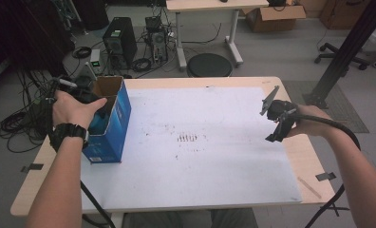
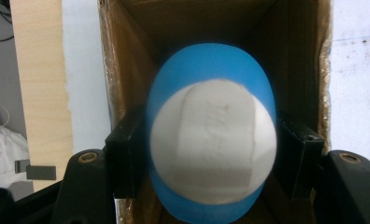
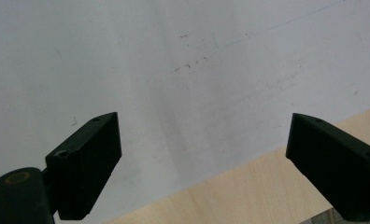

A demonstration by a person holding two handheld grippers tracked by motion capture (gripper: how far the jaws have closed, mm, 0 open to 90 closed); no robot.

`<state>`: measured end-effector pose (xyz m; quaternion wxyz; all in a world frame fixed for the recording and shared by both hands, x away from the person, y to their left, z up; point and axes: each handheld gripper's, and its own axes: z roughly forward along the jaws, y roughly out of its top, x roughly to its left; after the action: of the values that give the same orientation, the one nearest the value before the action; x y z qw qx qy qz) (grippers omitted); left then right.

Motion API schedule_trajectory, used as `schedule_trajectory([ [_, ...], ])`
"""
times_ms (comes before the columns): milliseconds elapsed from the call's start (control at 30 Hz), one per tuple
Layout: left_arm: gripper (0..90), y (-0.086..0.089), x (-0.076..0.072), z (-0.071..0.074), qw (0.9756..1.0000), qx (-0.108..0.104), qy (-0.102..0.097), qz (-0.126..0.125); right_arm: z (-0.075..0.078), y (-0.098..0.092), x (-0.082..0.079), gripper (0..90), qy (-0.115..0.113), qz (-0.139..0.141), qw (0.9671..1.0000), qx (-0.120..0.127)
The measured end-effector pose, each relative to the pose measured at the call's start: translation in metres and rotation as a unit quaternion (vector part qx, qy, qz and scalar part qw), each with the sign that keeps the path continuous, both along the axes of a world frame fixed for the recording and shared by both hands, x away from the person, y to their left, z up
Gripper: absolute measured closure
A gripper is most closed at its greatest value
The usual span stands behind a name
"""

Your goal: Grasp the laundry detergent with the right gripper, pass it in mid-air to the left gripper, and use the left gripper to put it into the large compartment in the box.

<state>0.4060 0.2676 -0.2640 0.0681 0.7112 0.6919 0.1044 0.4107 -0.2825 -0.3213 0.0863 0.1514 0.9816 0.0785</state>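
- At the left edge of the bench (image 1: 214, 81), near its far-left corner, stands an open-topped blue carton (image 1: 114, 124), brown cardboard on the inside.
- The left tool (image 2: 213, 150) is poked into the carton's mouth from the left side; from above, the person's left hand (image 1: 72, 110) covers most of it.
- In the left gripper view its jaws pinch a blue, egg-shaped object (image 2: 211, 65) with a white end patch (image 2: 213, 144), one black pad pressed to each flank.
- The object sits between the carton's (image 2: 127, 70) inner walls, already below the rim; I cannot tell whether it touches the bottom.
- Judging by this, the carrying part of the job is done and the placing is well under way: the object is inside the carton but not yet let go.
- What seems left: lower it the last bit if needed, spread the jaws, and draw the left tool out without dragging on the cardboard.
- The middle of the bench is a white sheet (image 1: 200, 142) with faint brown marks, nothing standing on it.
- Toward the right edge of the bench, the right tool (image 1: 274, 118) hangs above the sheet in the person's right hand (image 1: 309, 124).
- Its jaws stand spread with nothing between them, over the white sheet (image 3: 174, 70) and the wooden margin (image 3: 267, 186) beside it.
- It appears to have no part in this step.
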Motion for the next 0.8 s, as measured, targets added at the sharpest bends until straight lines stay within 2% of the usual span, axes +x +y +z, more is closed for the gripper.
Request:
schedule_trajectory([
  [367,38.0,-0.0017,0.0009,-0.0085,1.0000,0.003,0.006,-0.003,-0.0027,0.0007,0.0000,10.2,0.003,0.001,1.0000,-0.001],
  [800,37.7,-0.0035,0.0023,-0.0098,1.0000,0.005,0.007,-0.002,-0.0057,0.0011,-0.0012,10.2,0.006,0.002,1.0000,-0.005],
])
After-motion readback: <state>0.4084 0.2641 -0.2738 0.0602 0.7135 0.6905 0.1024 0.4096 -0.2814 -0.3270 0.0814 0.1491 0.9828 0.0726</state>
